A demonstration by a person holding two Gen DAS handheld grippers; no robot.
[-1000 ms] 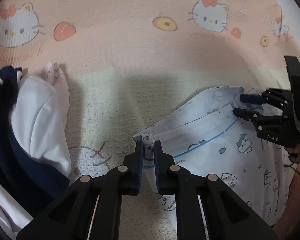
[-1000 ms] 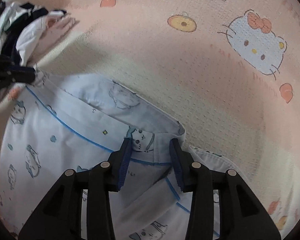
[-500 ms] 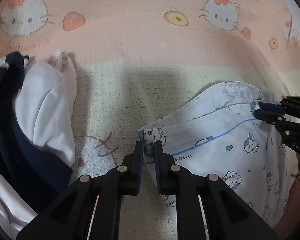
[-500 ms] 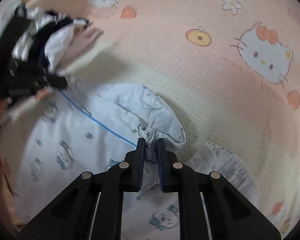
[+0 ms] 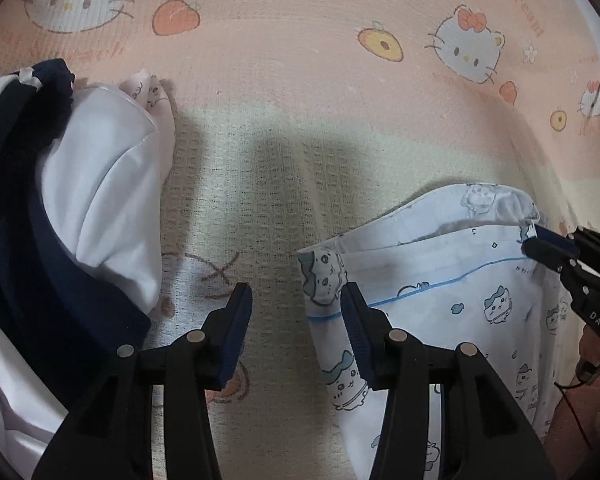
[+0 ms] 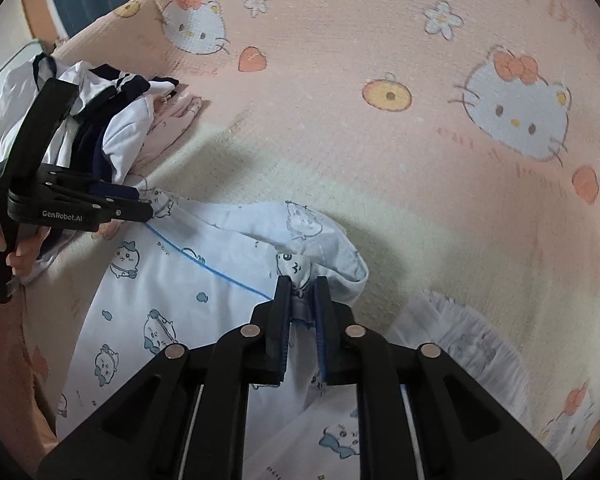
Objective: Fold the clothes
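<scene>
A pale printed garment [image 5: 460, 300] with cartoon animals and a thin blue line lies on the bed. My left gripper [image 5: 296, 294] has its jaws opening wide. The garment's near corner [image 5: 320, 280] sits loose between them, close to the right finger. In the right wrist view my right gripper [image 6: 300, 292] is shut on a bunched fold of the same garment [image 6: 180, 300] and holds it slightly raised. The left gripper [image 6: 144, 202] shows at the garment's far left corner. In the left wrist view the right gripper [image 5: 540, 240] pinches the garment's edge at the right.
A heap of navy and white clothes [image 5: 60, 220] lies to the left, also visible as the heap [image 6: 100, 120] behind the left gripper. A pink and cream cartoon-cat bedspread [image 5: 300, 80] covers the surface. A white frilled piece [image 6: 472, 340] lies right of the garment. A hand [image 6: 16, 256] holds the left gripper.
The left jaws, shut on the garment's corner before, now stand wide apart with the corner loose. The right jaws closed on a fold and lifted it a little.
</scene>
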